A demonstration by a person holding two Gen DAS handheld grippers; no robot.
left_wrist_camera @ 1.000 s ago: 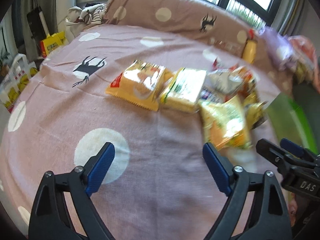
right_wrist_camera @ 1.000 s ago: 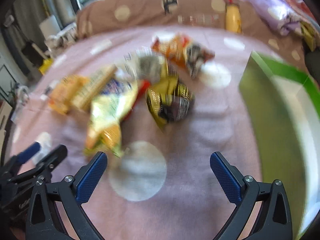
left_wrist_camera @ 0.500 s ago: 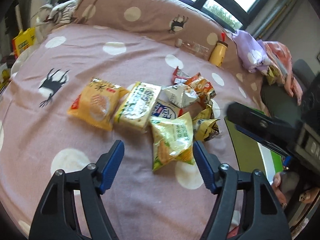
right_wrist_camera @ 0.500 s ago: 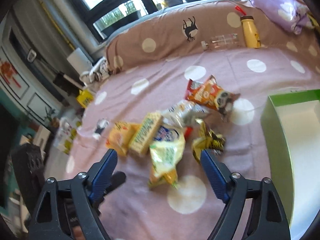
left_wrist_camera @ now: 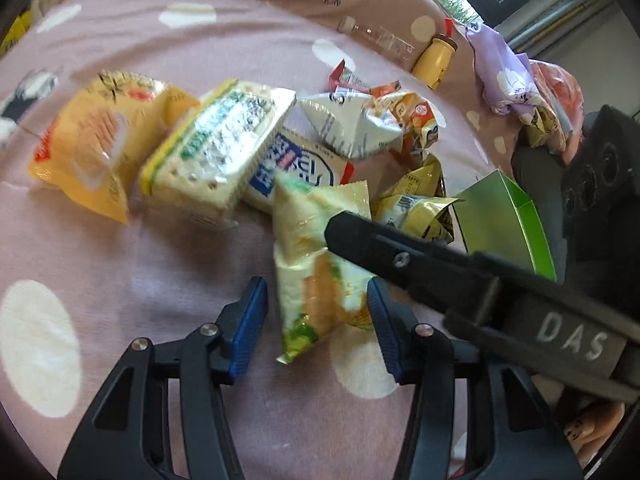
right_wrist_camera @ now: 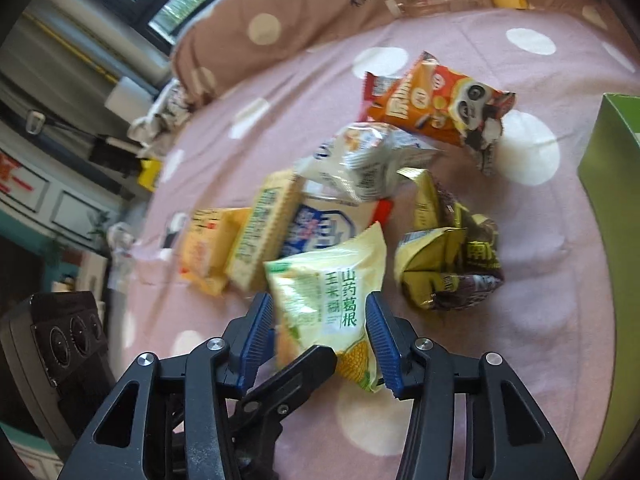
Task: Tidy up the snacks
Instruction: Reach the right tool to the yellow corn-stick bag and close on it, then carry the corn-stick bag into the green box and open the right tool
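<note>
A pale yellow-green corn snack bag (left_wrist_camera: 316,264) (right_wrist_camera: 332,300) lies at the near edge of a pile of snack packs on the pink dotted bedspread (left_wrist_camera: 120,272). My left gripper (left_wrist_camera: 316,320) is open, its blue pads astride the bag's lower end, right pad touching it. My right gripper (right_wrist_camera: 320,336) is open too, pads on either side of the same bag. The right gripper's arm (left_wrist_camera: 440,272) crosses over the bag in the left wrist view. The left gripper's finger (right_wrist_camera: 296,376) lies under the bag in the right wrist view.
Behind lie a cracker pack (left_wrist_camera: 216,152), an orange-yellow bag (left_wrist_camera: 92,148), a blue-white pack (left_wrist_camera: 296,168), a silver bag (left_wrist_camera: 352,124), an orange panda bag (right_wrist_camera: 440,104) and a gold-brown bag (right_wrist_camera: 444,256). A green box (left_wrist_camera: 504,220) stands right. A yellow bottle (left_wrist_camera: 434,58) rests against the headboard cushion.
Both grippers have moved down and in toward the pile and narrowed around the corn snack bag. The right gripper now crosses the left wrist view.
</note>
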